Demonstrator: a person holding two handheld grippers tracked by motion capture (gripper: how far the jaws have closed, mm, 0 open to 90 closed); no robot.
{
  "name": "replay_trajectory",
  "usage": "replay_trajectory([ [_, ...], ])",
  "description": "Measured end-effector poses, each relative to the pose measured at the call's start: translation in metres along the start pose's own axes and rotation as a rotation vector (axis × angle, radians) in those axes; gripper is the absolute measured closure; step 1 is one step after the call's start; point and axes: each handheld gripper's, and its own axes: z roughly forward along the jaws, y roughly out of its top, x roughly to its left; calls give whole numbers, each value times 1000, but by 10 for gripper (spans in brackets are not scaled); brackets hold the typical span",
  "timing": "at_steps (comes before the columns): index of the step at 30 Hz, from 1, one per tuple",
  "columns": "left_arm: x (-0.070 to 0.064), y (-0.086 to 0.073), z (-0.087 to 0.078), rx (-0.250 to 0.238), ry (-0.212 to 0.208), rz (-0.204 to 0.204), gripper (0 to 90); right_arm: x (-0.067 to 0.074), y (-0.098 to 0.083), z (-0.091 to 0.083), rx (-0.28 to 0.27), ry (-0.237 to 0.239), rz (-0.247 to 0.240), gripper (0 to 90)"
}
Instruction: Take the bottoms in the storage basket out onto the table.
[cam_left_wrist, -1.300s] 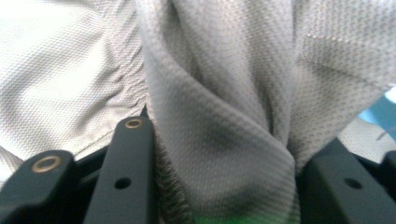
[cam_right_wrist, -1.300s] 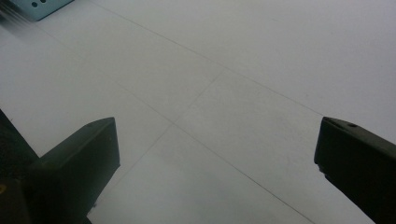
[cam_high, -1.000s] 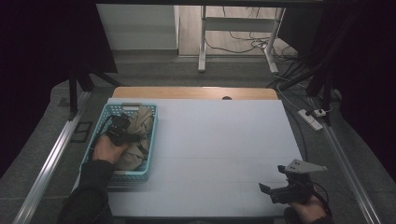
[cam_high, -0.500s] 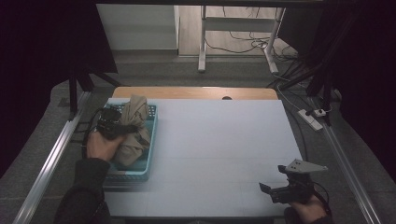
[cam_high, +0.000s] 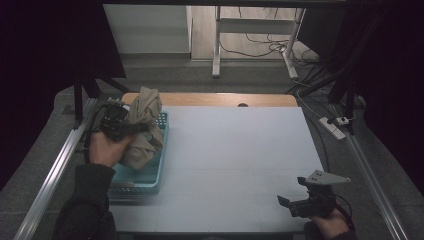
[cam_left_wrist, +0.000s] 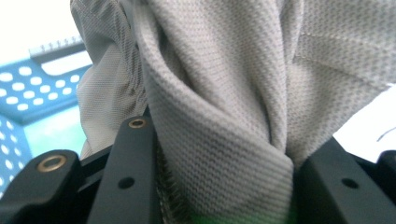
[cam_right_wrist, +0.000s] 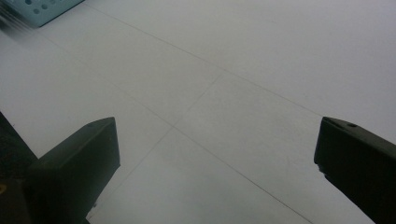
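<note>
A beige knit cloth hangs bunched above the light-blue perforated basket at the table's left side. My left gripper is shut on the cloth, lifted over the basket's far half. In the left gripper view a thick fold of the cloth is pinched between the black jaws, with the basket behind at the left. My right gripper rests low near the table's front right corner, open, with bare white table between its jaws.
The white table stretches wide between the basket and the right gripper. A wooden strip runs along its far edge. Metal rails flank both sides; a power strip and cables lie on the floor at the right.
My left gripper has risen out of the basket and away toward the far end, pulling the beige cloth up with it. The right gripper has stayed put.
</note>
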Motion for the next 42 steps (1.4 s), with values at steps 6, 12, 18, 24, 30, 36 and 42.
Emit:
replay_trajectory([
  [6, -12, 14, -8, -27, -8, 30, 613, 0, 0, 0, -1, 1, 1, 0],
  [12, -27, 23, -7, -41, -37, 58, 613, 0, 0, 0, -2, 1, 2, 0],
  [18, -43, 32, -1, -48, -68, 88, 613, -1, 0, 0, -5, 3, 5, 0],
  [24, -59, 41, 5, -47, -93, 122, 612, -1, 0, 0, -5, 4, 5, 0],
  [30, -75, 50, 12, -46, -118, 158, 611, -1, 0, 0, -5, 4, 6, 0],
  [36, -91, 58, 23, -44, -137, 188, 611, -1, 0, 0, -5, 5, 9, 0],
  [42, -107, 62, 37, -42, -164, 212, 610, -1, 0, 0, -6, 7, 6, 0],
])
